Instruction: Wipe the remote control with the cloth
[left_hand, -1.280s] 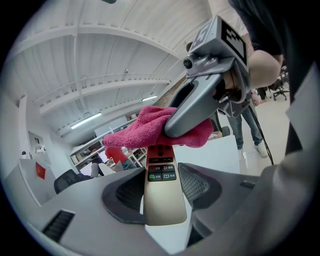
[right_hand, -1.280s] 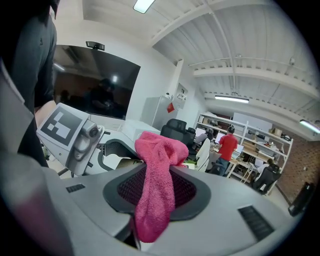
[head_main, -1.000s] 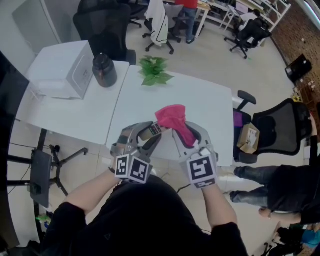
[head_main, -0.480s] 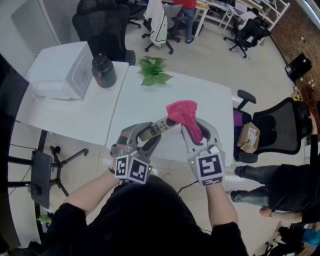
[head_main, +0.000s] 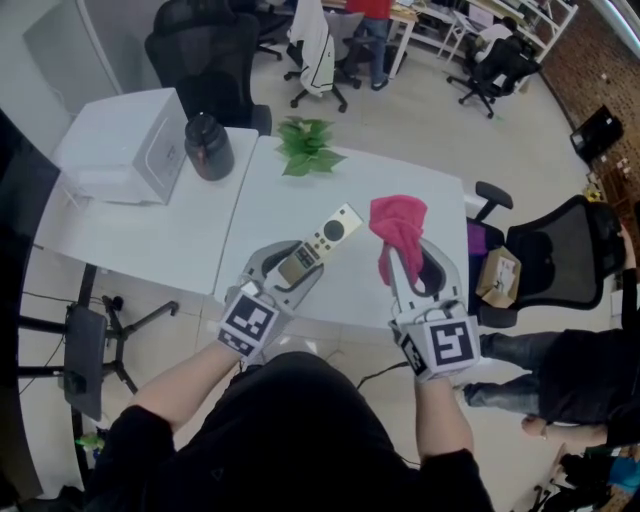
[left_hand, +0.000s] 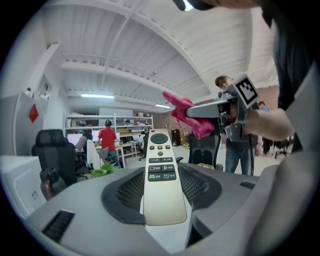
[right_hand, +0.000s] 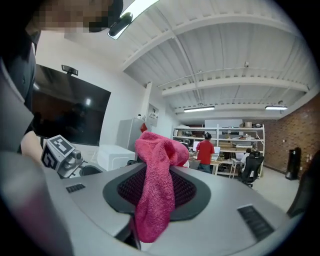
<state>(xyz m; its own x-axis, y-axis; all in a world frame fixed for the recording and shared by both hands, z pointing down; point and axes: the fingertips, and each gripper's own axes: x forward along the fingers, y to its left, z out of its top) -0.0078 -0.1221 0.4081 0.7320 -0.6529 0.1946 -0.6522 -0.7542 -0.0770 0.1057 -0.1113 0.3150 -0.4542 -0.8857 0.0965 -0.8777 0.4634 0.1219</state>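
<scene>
L gripper (head_main: 288, 270) clamps remote (head_main: 322, 242) by its near end, over table (head_main: 300, 195) edge. R gripper (head_main: 408, 262) pinches cloth (head_main: 398, 222). Cloth covered remote tip sec ago, now lifted clear to the right. Prob between wipe strokes.

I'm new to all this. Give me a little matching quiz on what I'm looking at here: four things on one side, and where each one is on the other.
Things:
1. remote control
2. cloth
3. plant
4. dark jar

Places:
A. pink, hanging from the right gripper
B. green, at the far edge of the table
C. clamped in the left gripper, buttons facing up
D. next to the white box

Pairs: 1-C, 2-A, 3-B, 4-D
</scene>
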